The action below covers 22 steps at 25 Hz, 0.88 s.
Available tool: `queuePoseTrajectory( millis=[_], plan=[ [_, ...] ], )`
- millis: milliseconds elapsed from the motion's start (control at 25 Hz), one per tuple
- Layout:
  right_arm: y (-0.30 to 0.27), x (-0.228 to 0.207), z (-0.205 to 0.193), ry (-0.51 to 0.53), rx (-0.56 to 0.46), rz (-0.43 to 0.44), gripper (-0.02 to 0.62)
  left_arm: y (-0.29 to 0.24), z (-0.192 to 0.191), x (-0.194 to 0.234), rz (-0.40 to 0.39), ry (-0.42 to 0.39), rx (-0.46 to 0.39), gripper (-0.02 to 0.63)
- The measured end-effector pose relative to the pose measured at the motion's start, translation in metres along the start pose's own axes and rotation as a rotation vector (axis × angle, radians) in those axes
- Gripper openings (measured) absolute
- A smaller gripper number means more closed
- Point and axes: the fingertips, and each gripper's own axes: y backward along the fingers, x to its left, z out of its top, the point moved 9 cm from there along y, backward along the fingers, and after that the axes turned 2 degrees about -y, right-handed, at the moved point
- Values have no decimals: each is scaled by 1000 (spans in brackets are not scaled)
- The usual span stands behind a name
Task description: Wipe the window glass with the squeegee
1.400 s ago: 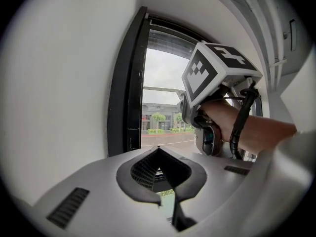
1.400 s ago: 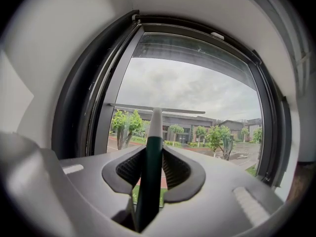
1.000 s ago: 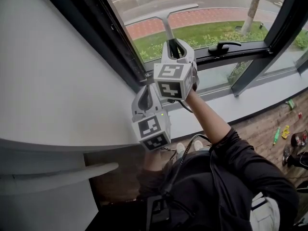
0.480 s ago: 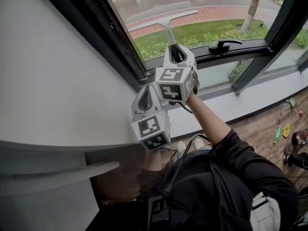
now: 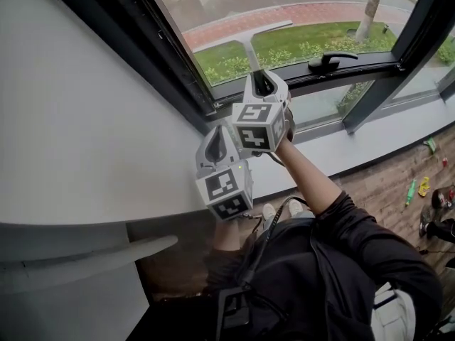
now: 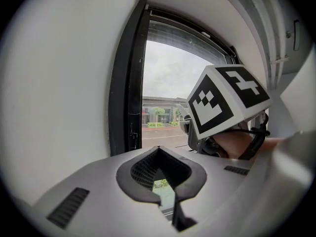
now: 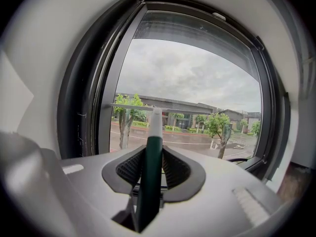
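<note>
Right gripper (image 5: 258,84), frame centre: clenched on the green handle of the squeegee (image 5: 242,35). The blade lies crosswise against the window glass (image 5: 298,6) in the upper middle, near the dark window frame (image 5: 178,69) on the left. Left gripper (image 5: 217,144), just below and left of the right one: jaws closed together, nothing between them. Window handle (image 5: 332,61) sits to the right of the squeegee.

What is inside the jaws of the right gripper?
The dark green handle of the squeegee, clamped by the right gripper. The handle's lower end is covered by the gripper body and cannot be seen.
</note>
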Motion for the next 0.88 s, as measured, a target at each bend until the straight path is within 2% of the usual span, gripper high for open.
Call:
queuePoseTrajectory(
  millis=[880],
  plan=[
    [-8,1,-52,22,146,16,94,-1,-26,2,-9,19,77,-3]
  ],
)
